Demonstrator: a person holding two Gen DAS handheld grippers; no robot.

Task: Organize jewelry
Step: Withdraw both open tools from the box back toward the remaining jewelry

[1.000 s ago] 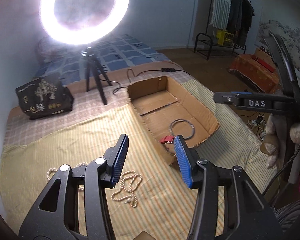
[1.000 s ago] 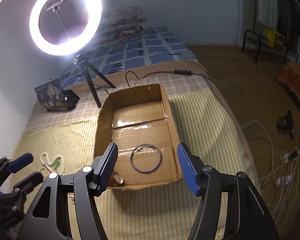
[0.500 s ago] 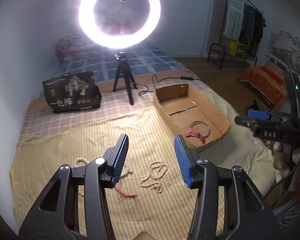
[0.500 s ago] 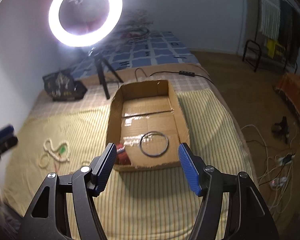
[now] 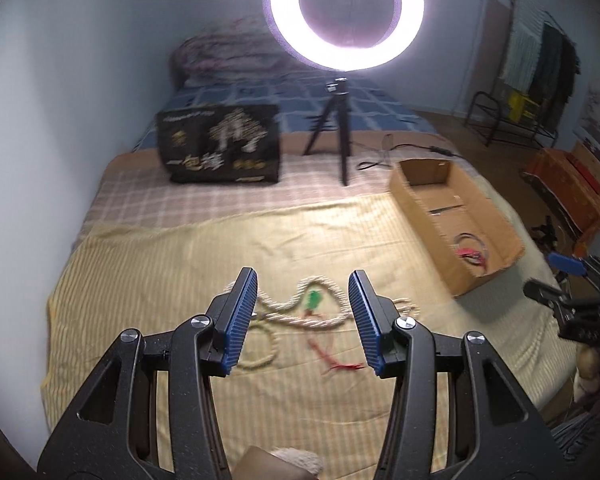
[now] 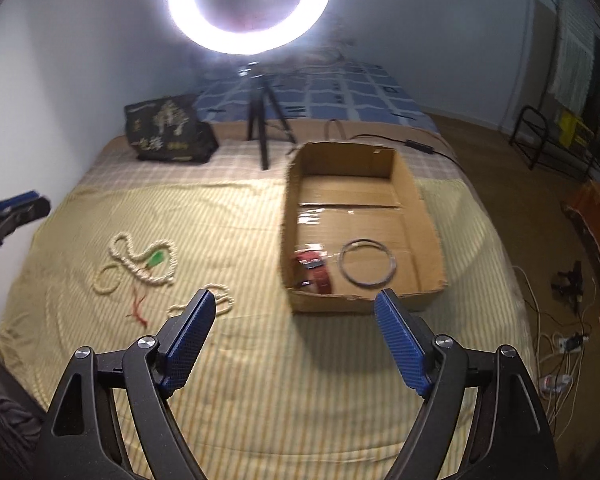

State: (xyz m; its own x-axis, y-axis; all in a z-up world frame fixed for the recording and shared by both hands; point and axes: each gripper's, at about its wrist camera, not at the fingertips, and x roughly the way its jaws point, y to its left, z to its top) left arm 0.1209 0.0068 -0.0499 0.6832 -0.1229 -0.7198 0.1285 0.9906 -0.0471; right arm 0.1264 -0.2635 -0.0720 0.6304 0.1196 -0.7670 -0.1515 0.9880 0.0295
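A cream bead necklace with a green pendant [image 5: 312, 300] and a red tassel [image 5: 340, 365] lies on the yellow striped cloth, right ahead of my open, empty left gripper [image 5: 303, 322]. It also shows in the right wrist view [image 6: 148, 262], with a smaller bead string [image 6: 216, 300] beside it. The cardboard box [image 6: 420, 208] holds a metal ring [image 6: 367, 262] and a red item [image 6: 314, 270]. My right gripper [image 6: 292, 340] is open and empty, hovering in front of the box.
A ring light on a tripod [image 6: 260, 132] and a black bag [image 6: 168, 128] stand at the back of the bed. The box also shows at the right in the left wrist view [image 5: 496, 232]. Cables lie on the floor at the right [image 6: 556, 344].
My left gripper has swung left from the box toward the necklace on the cloth. My right gripper has pulled back from the box and opened wider.
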